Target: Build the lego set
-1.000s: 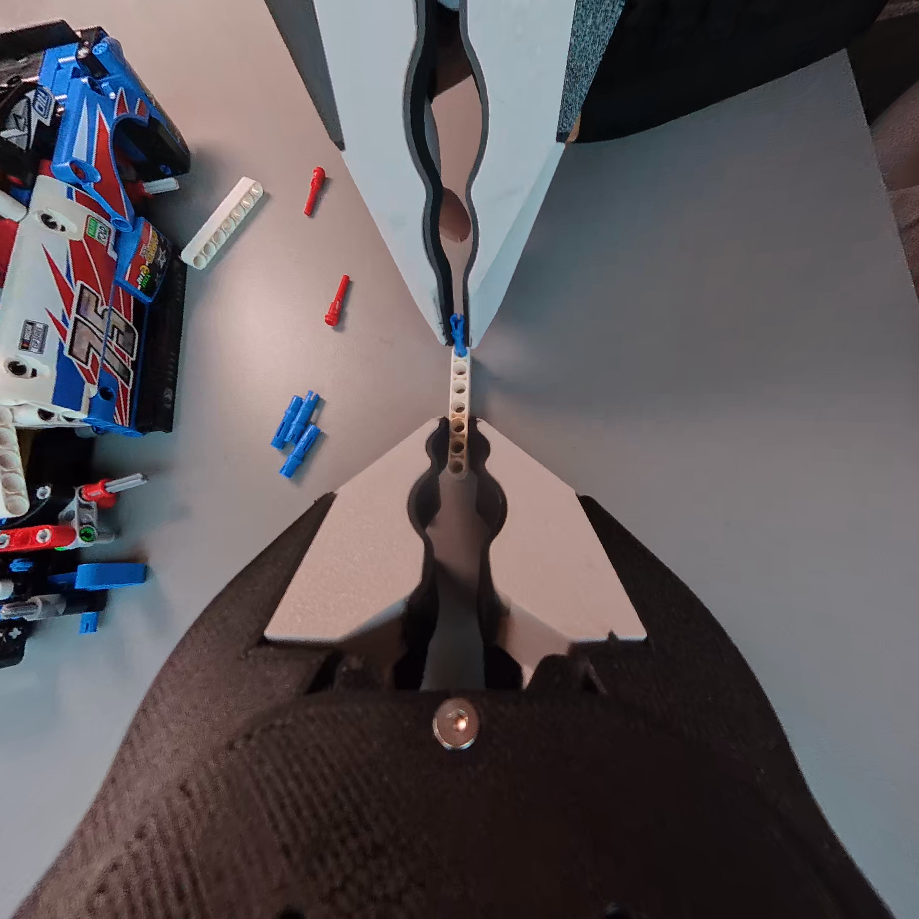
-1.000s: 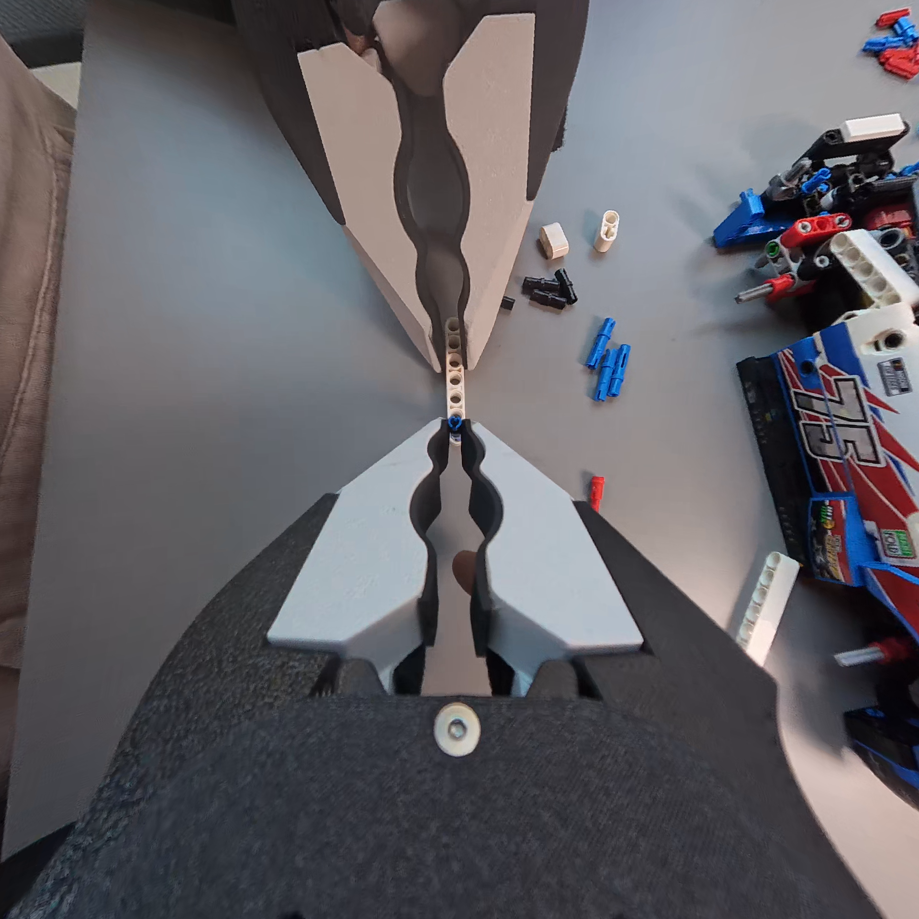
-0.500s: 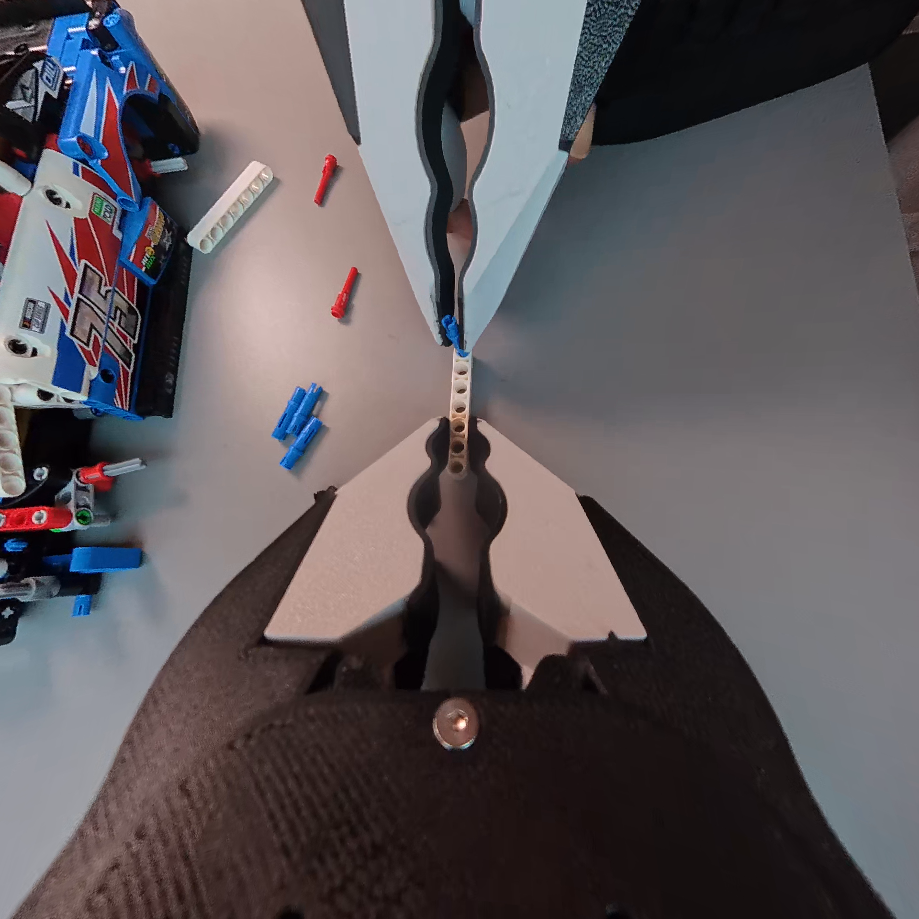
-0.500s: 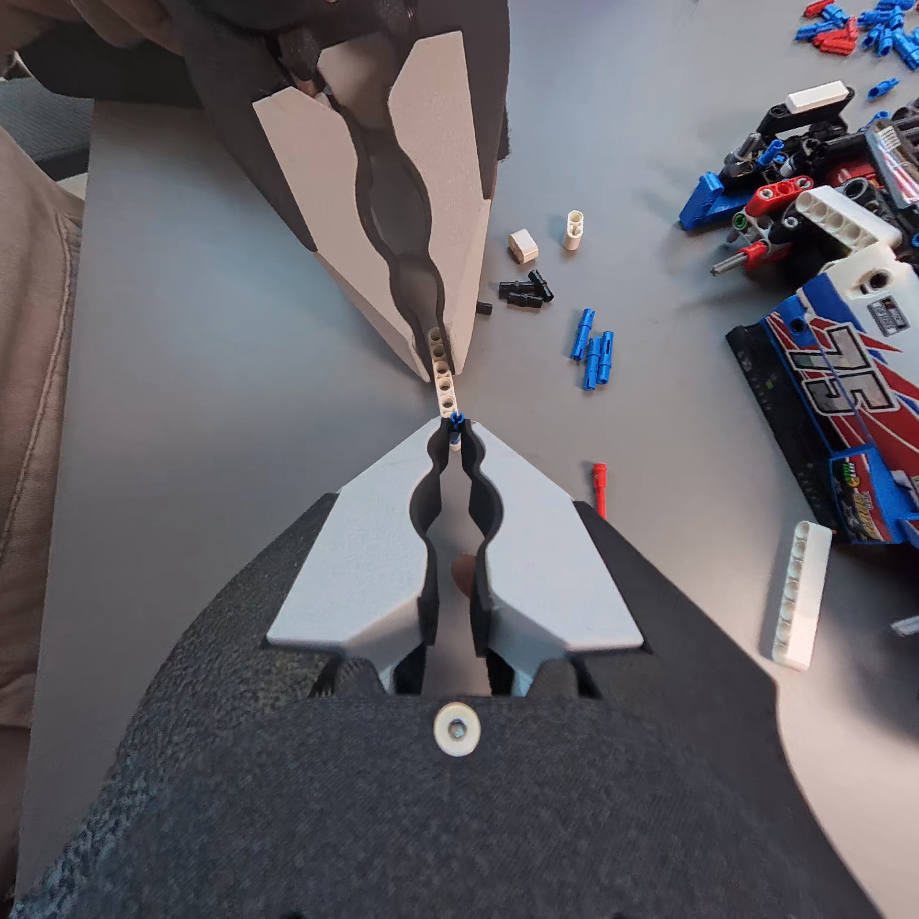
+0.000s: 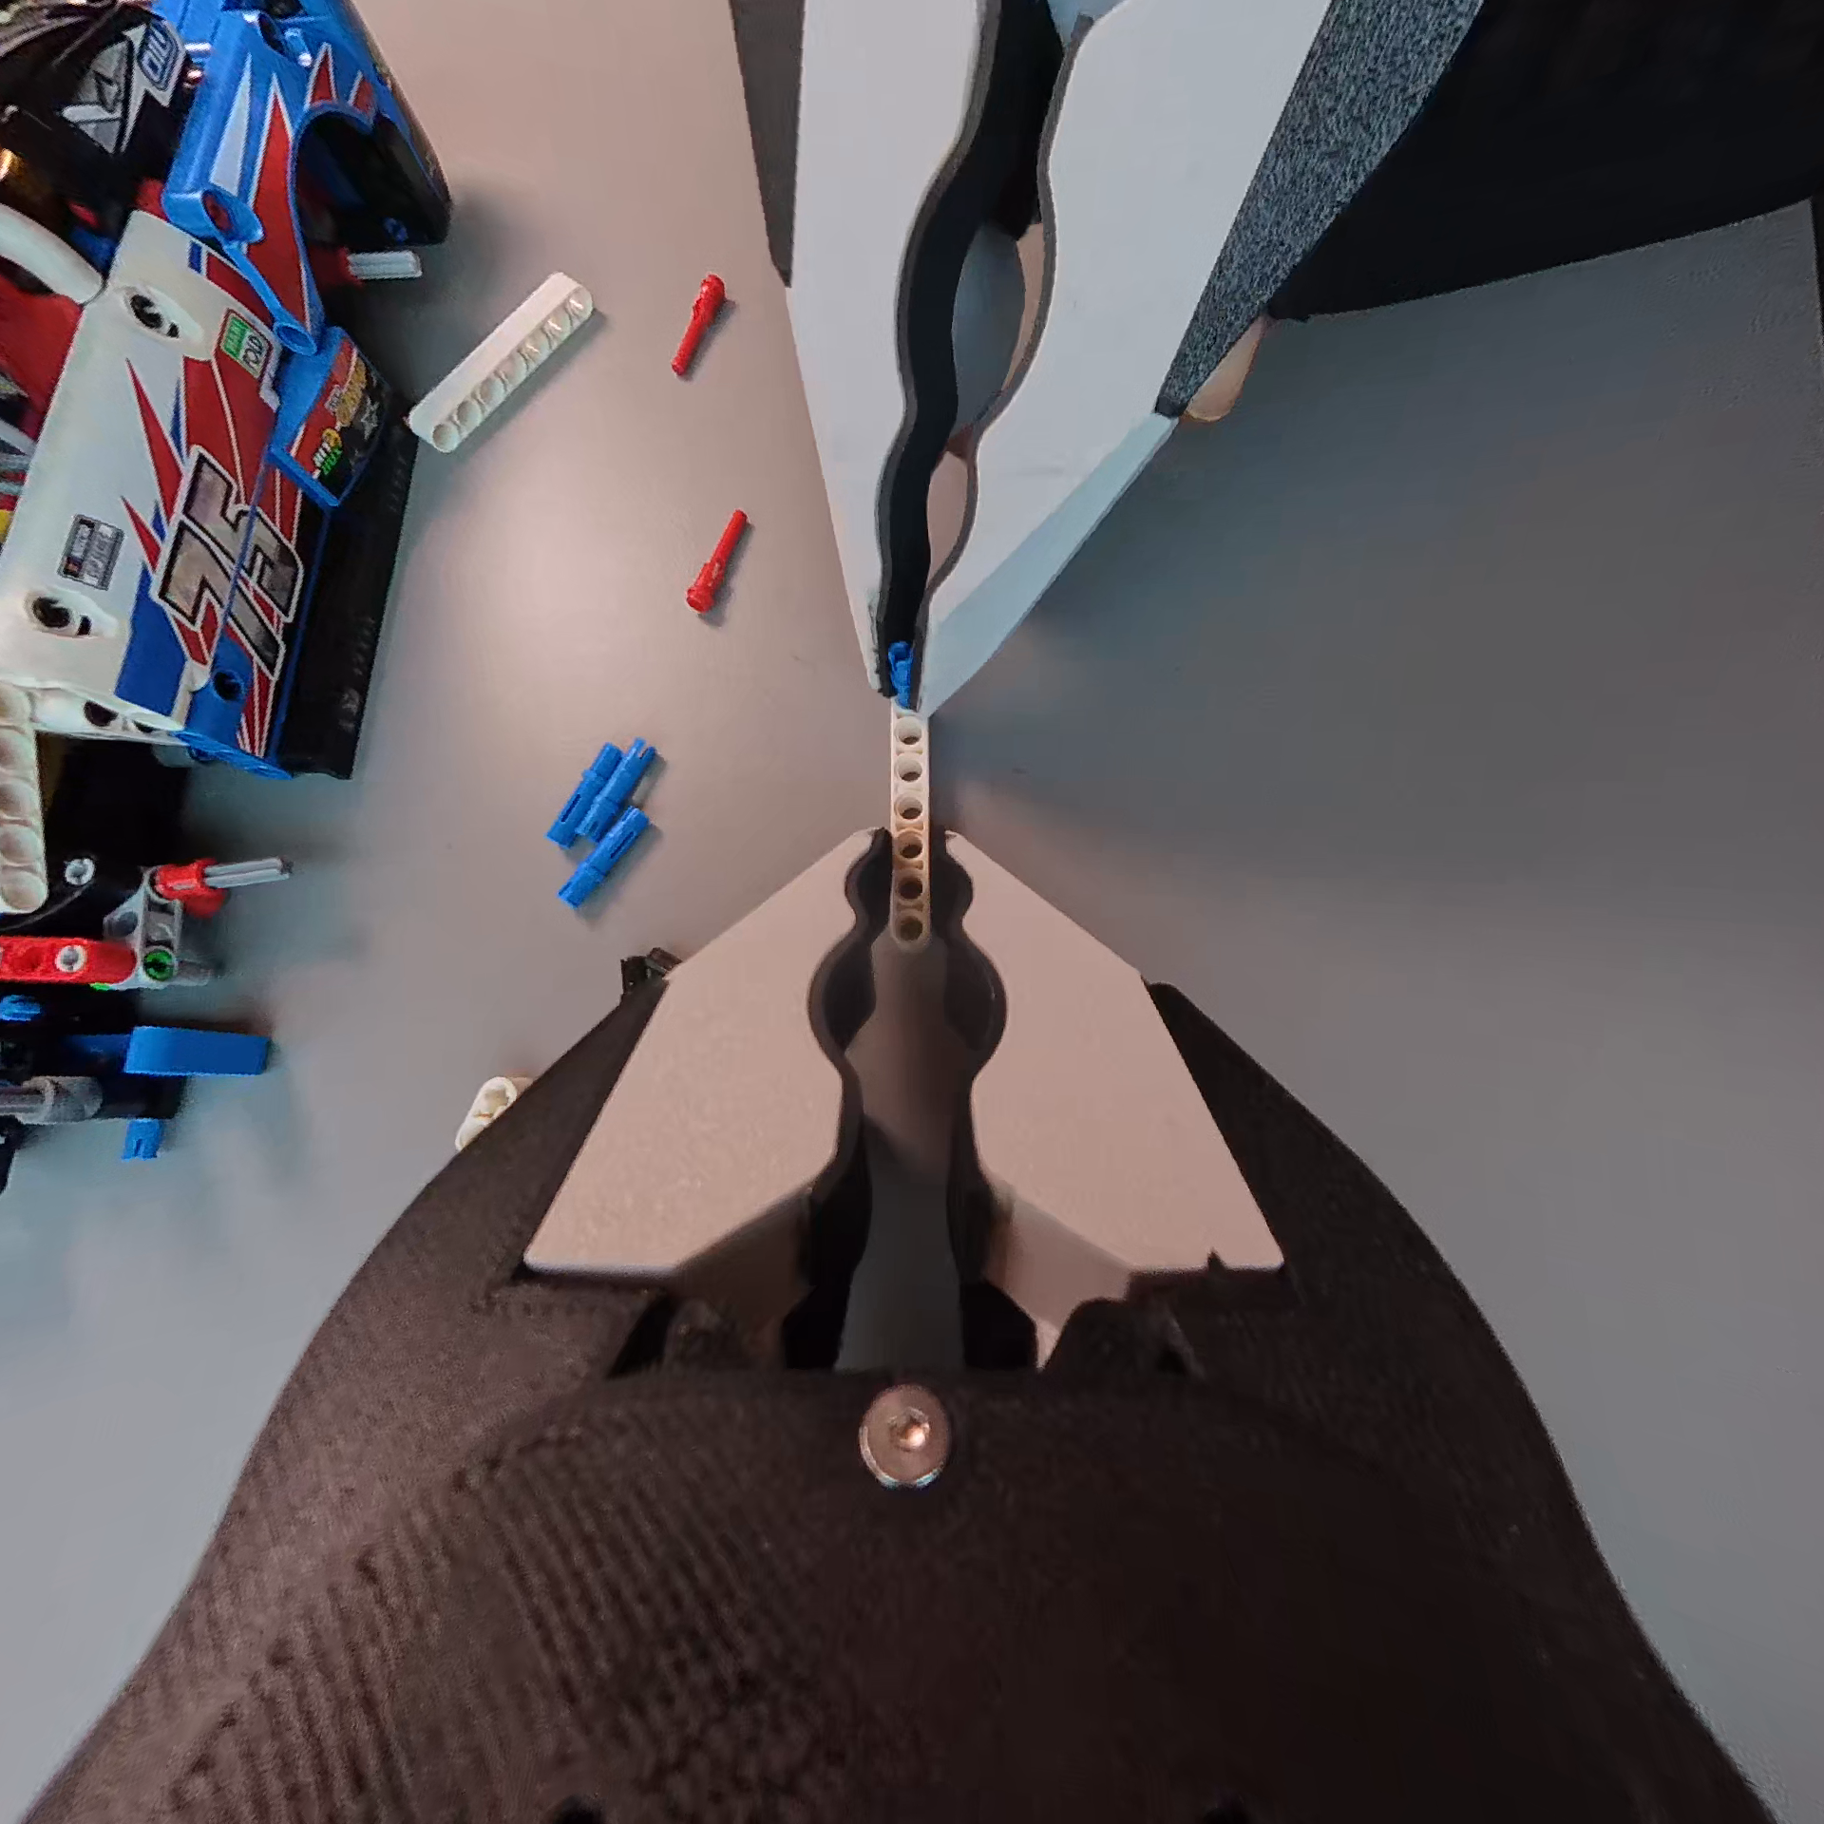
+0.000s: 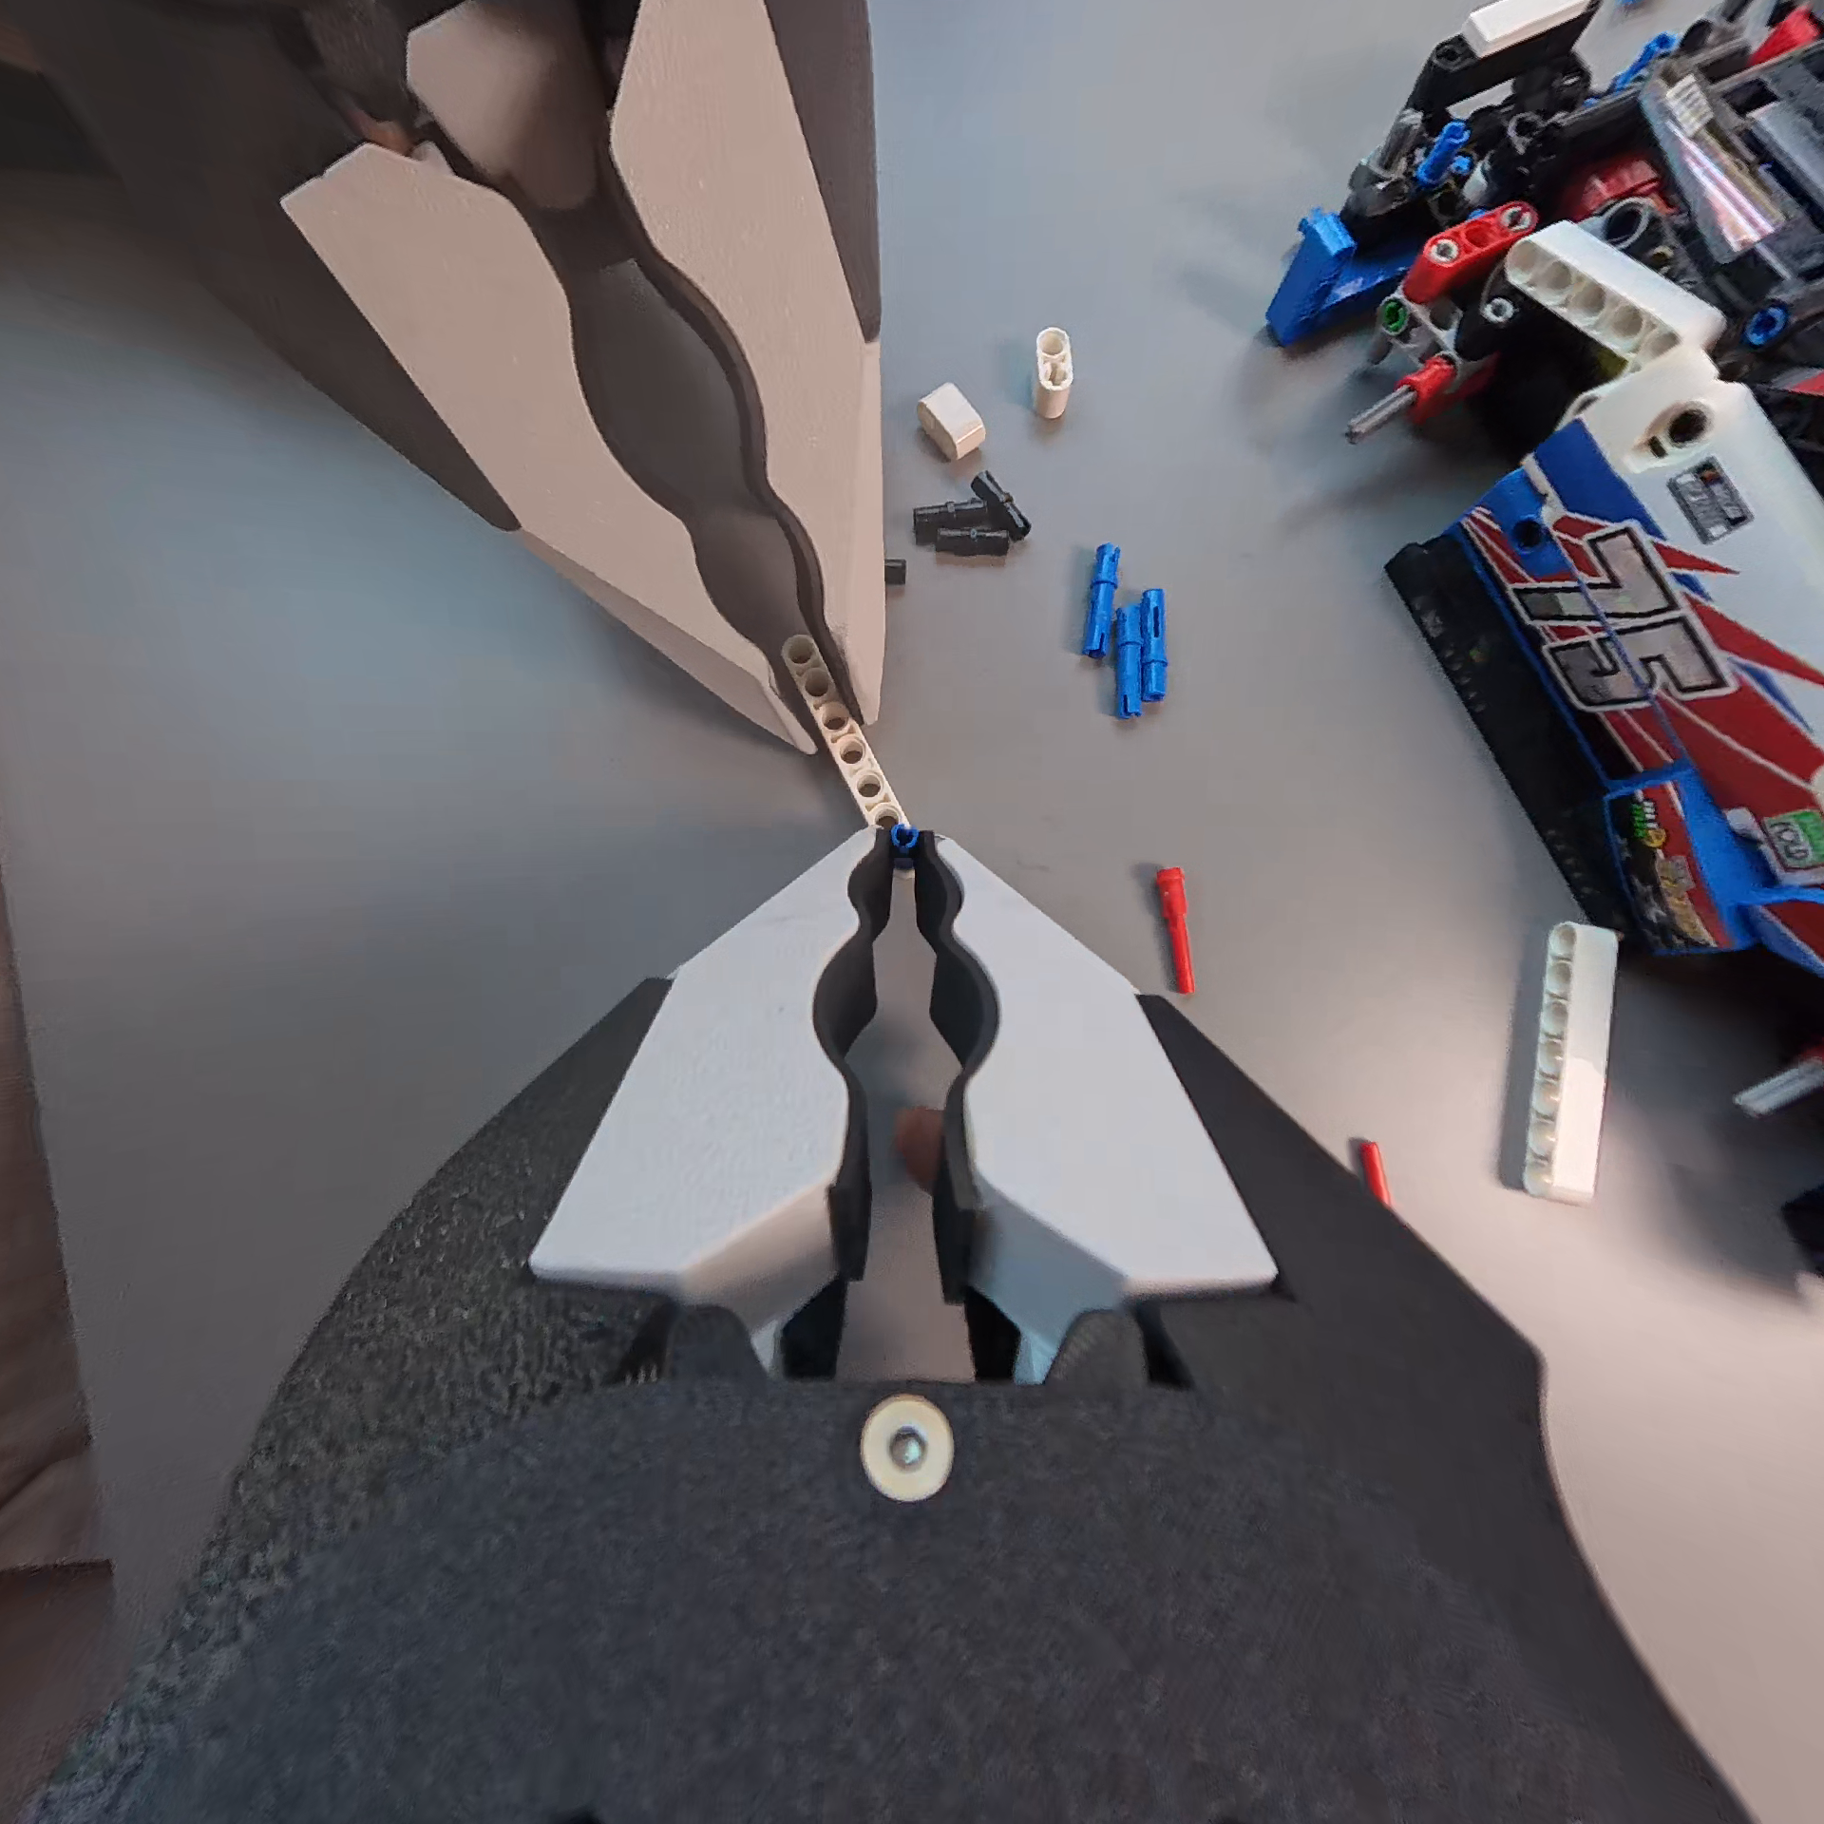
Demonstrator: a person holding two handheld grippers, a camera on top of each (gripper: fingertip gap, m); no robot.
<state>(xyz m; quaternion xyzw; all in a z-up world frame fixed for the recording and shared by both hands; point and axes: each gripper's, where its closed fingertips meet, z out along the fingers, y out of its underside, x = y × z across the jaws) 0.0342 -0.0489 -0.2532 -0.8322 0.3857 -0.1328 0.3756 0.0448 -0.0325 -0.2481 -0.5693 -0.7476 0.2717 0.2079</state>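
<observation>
Pushing a blue pin into the end hole of a white beam, held in mid-air over the grey table.

Left gripper is clamped on the beam, right gripper is pinched tight on the pin. Tiny grip, so I reckon a slightly crooked push could pop the pin out or twist the beam. Spare blue pins, red pins, black pins and the half-built car sit off to the side, nothing blocking.

Each camera sits on its hand-held gripper, close above the worktop, facing the other (both see the beam).
</observation>
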